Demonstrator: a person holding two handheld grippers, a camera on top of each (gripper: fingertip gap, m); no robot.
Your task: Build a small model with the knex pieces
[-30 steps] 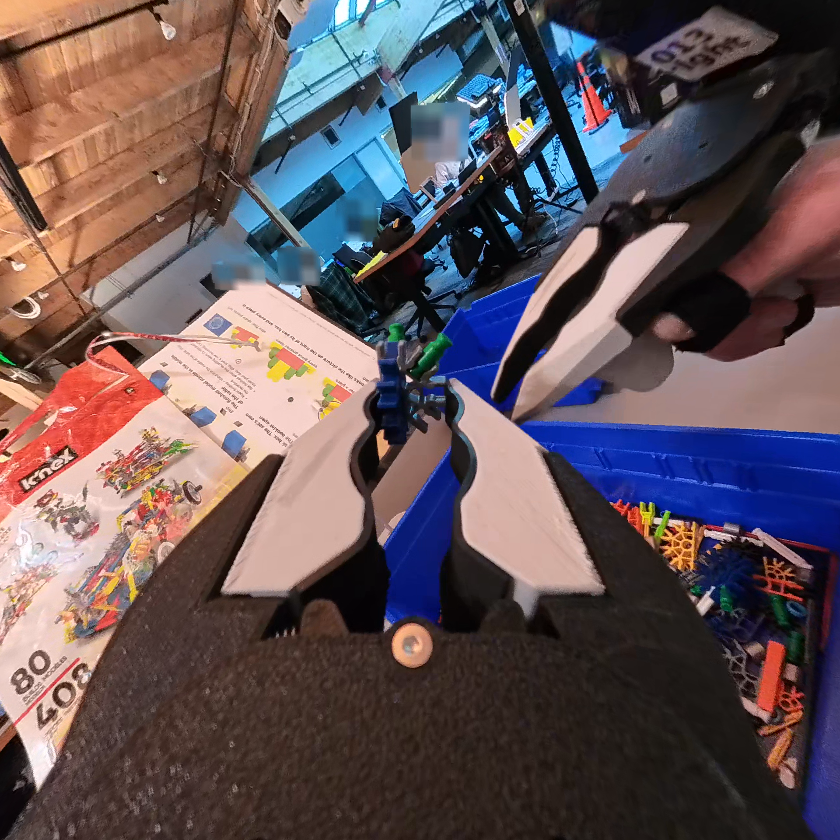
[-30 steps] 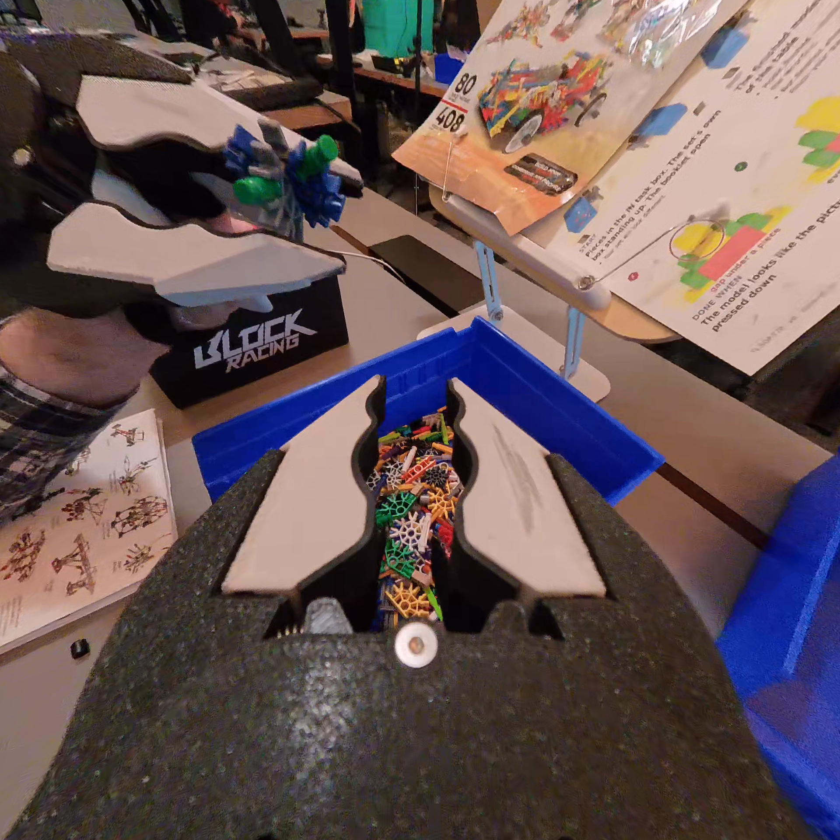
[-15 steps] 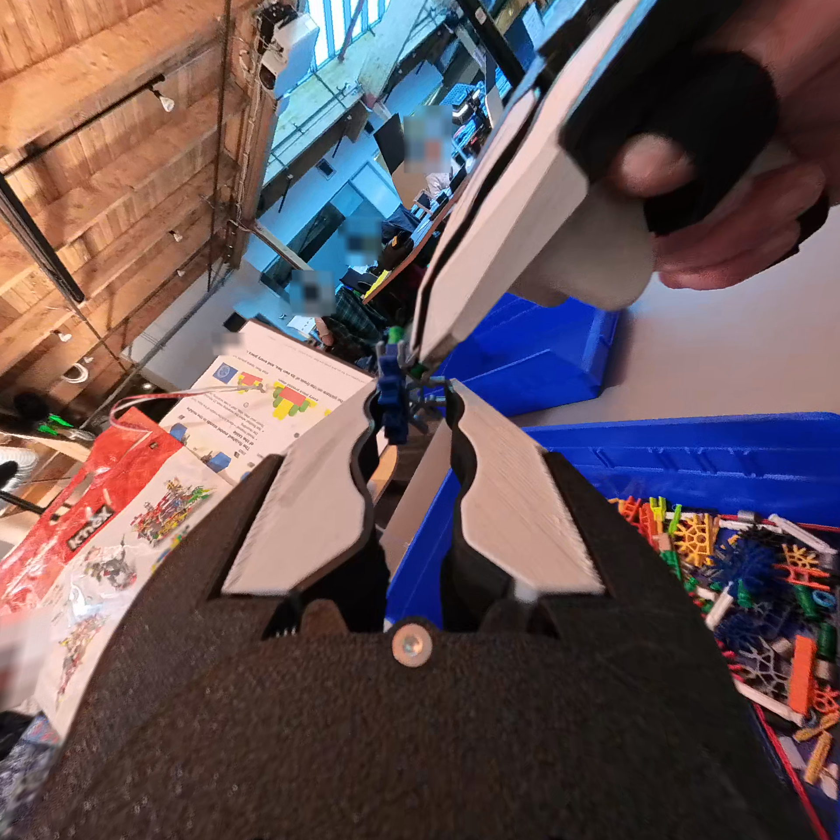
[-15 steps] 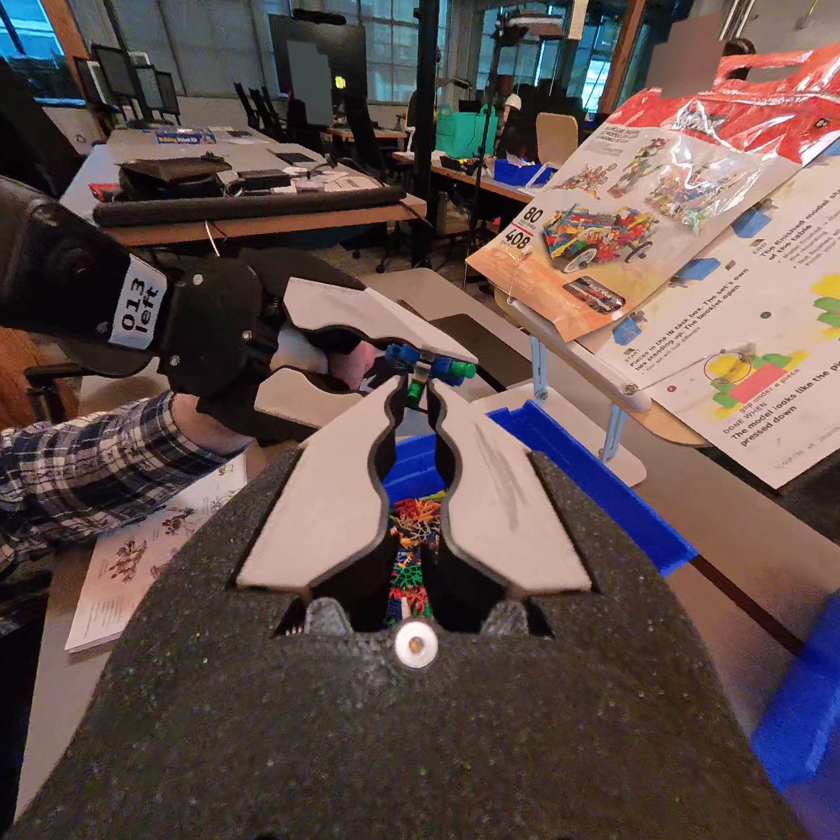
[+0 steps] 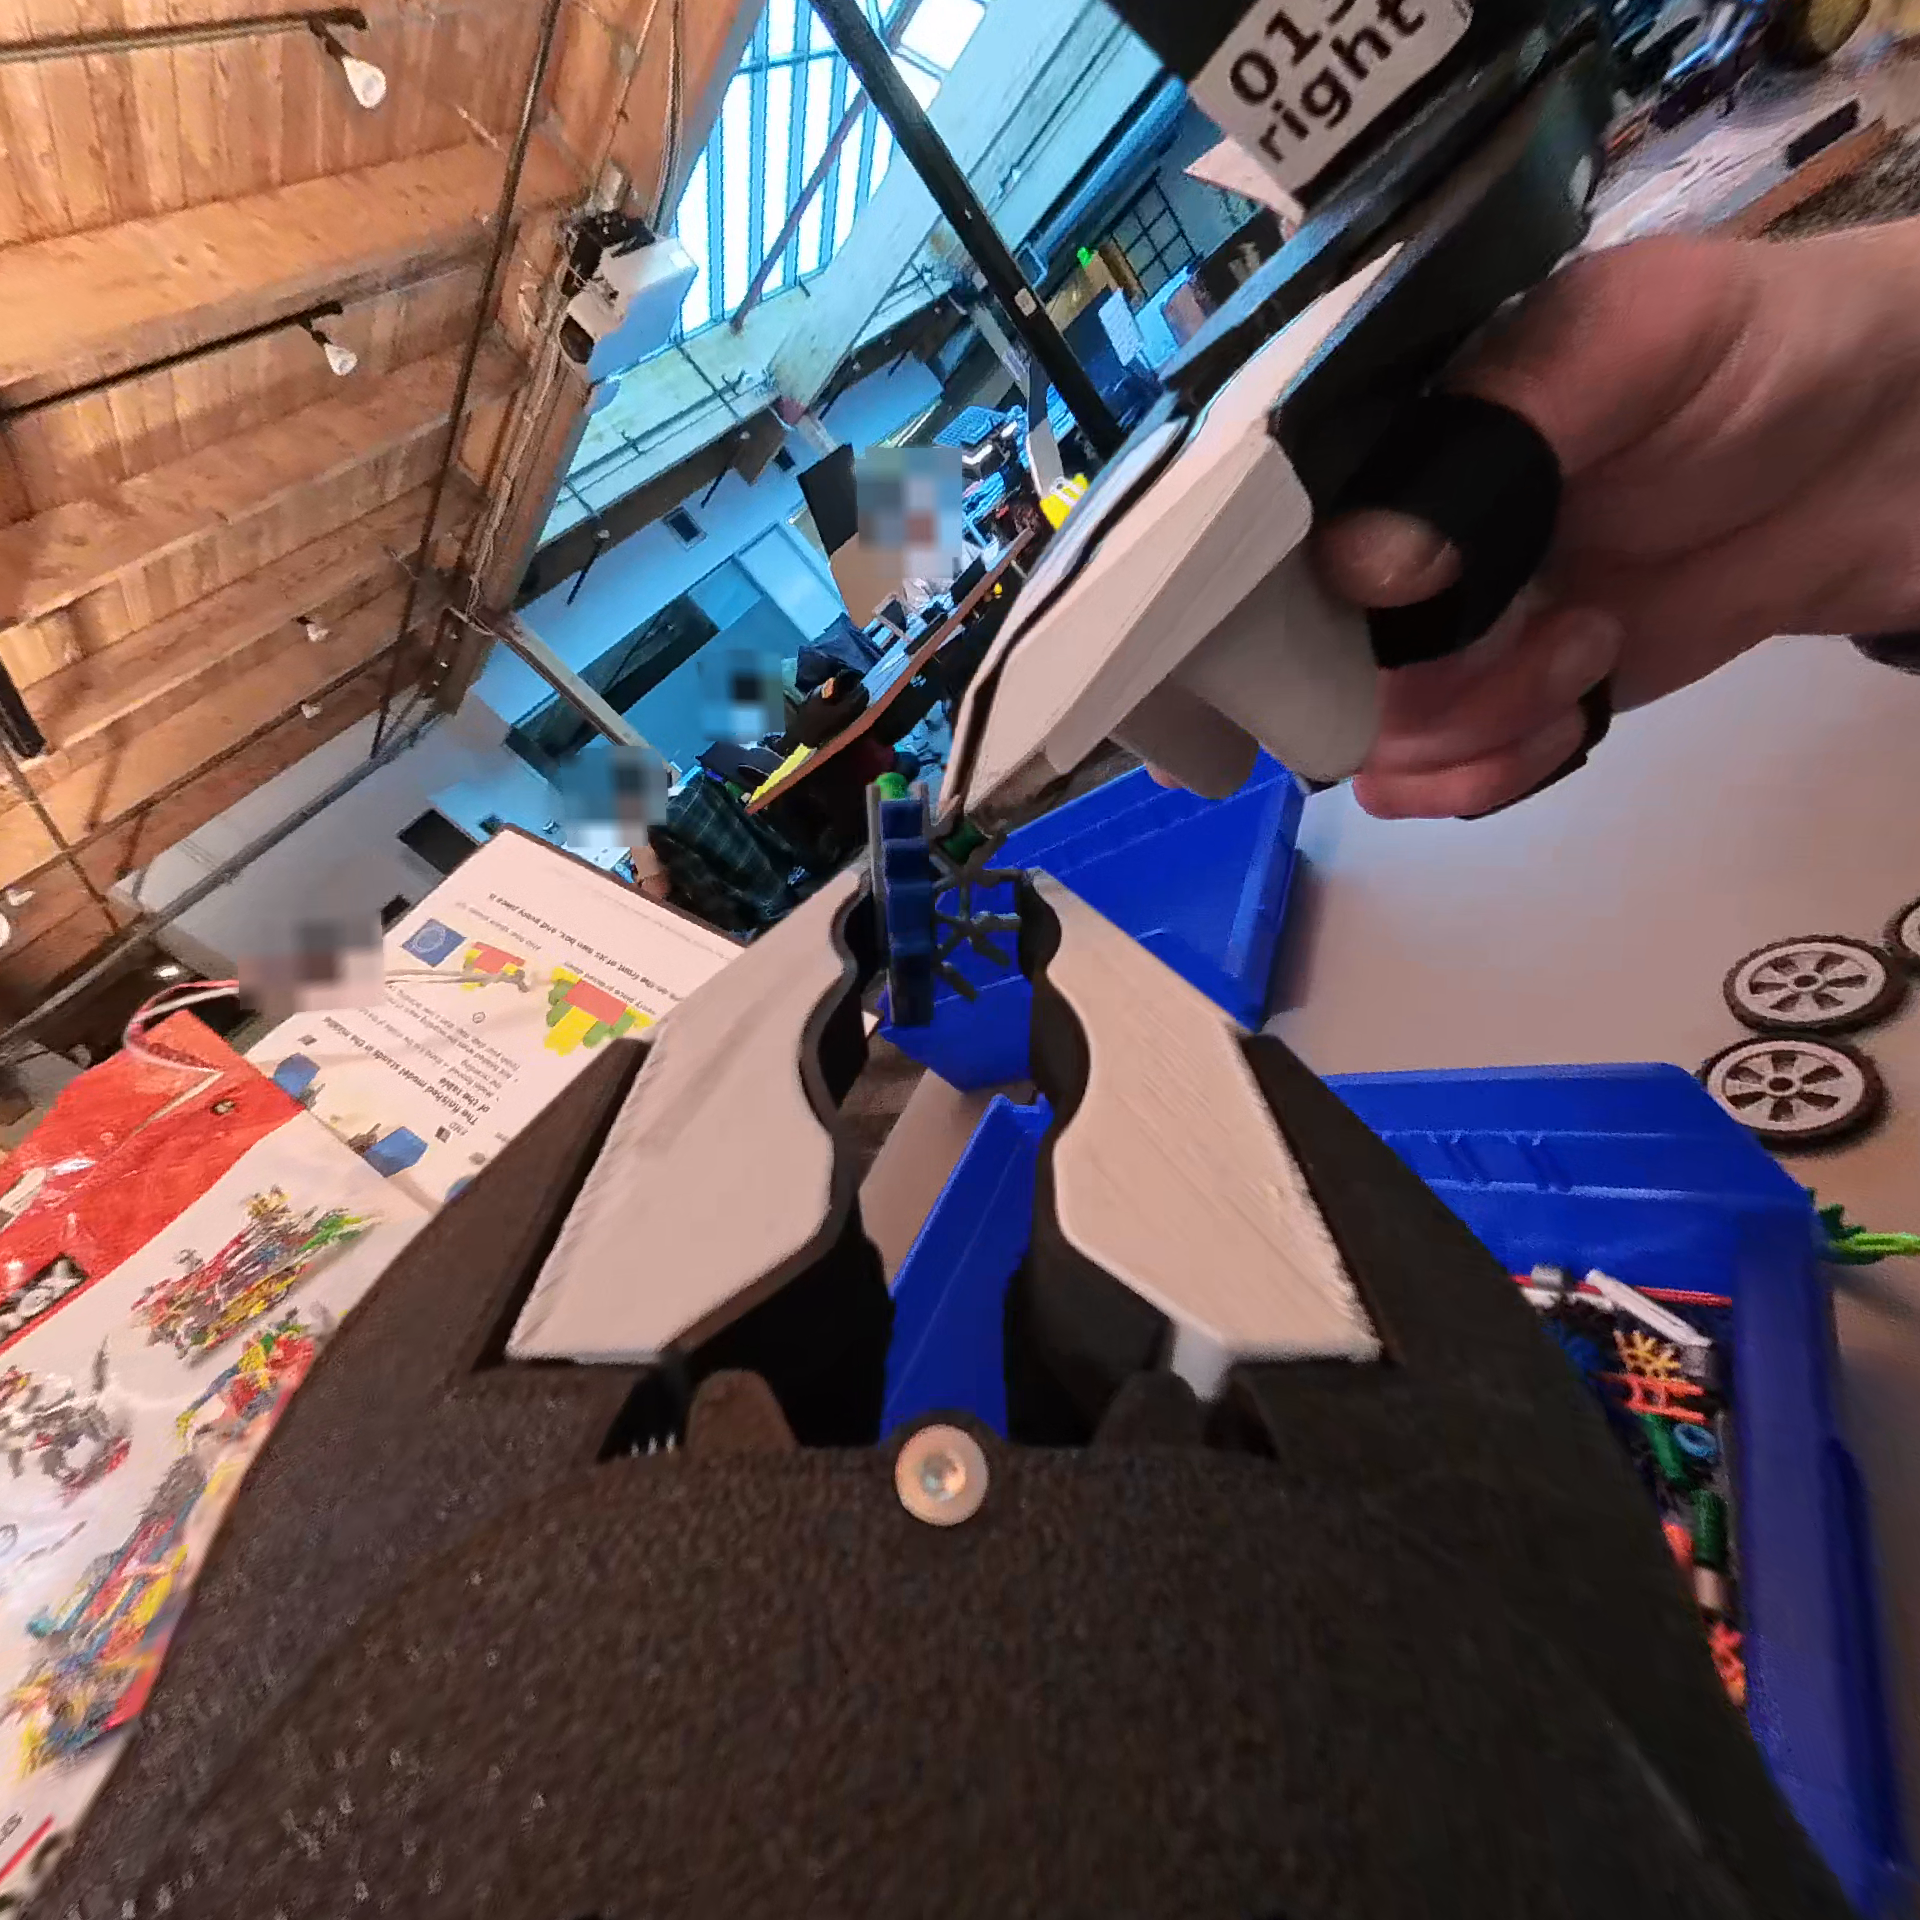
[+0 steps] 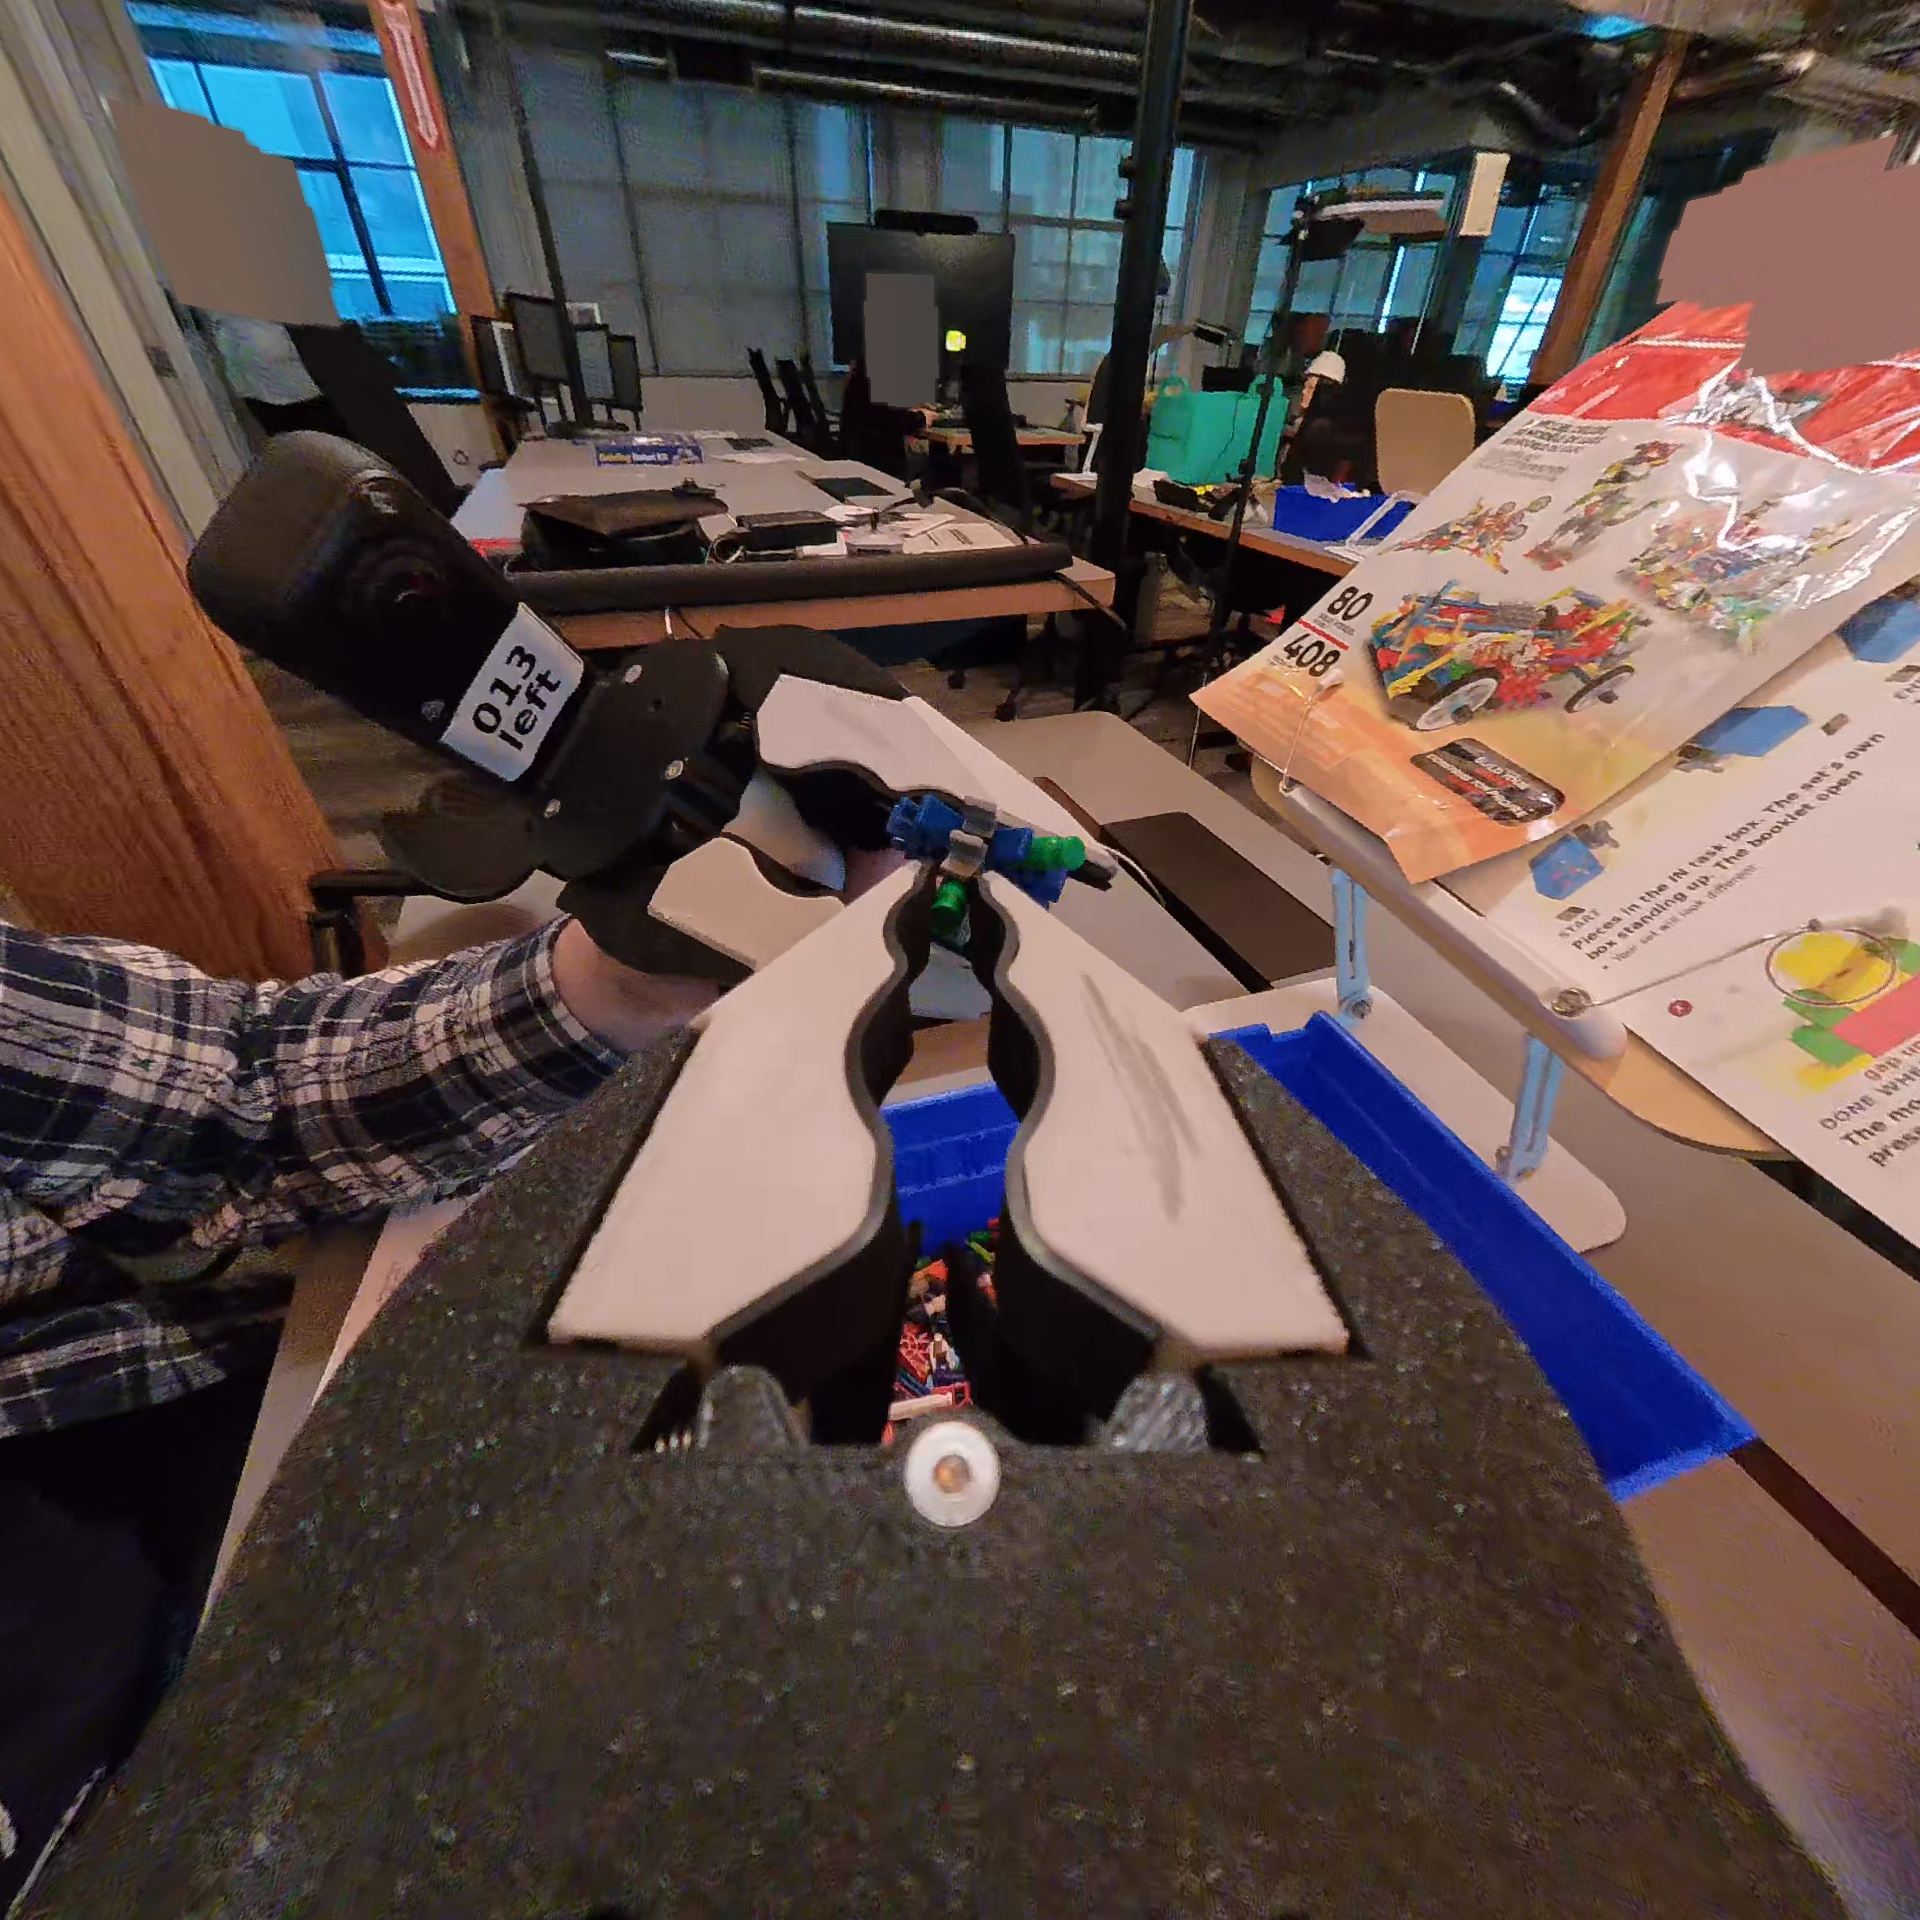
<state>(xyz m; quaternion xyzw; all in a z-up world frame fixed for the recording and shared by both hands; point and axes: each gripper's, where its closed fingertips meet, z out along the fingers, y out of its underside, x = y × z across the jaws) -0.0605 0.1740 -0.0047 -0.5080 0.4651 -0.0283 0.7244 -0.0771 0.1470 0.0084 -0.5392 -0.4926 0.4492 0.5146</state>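
My left gripper (image 5: 940,920) is shut on a small toy assembly (image 5: 914,914): a blue connector joined to a grey snowflake connector, with short green rods. It holds the assembly in the air above the blue bin (image 5: 1558,1132). My right gripper (image 6: 951,894) comes in from above, and its fingertips are closed on a green rod (image 6: 945,904) that sticks out of the assembly (image 6: 987,842). In the left wrist view the right gripper (image 5: 961,816) reaches down from the upper right, held by a hand. In the right wrist view the left gripper (image 6: 935,842) comes from the left, on a plaid sleeve.
The blue bin (image 6: 1455,1236) below holds several loose coloured building pieces. A second blue bin (image 5: 1143,904) stands behind it. An instruction sheet and a toy package lean on a stand (image 6: 1558,831). Two grey wheels (image 5: 1813,982) and a green piece (image 5: 1860,1242) lie on the table. The tips of both grippers are at nearly the same place.
My right gripper rose from over the bin to the assembly in my left gripper and closed on the green rod. My left gripper kept its hold and tilted slightly.
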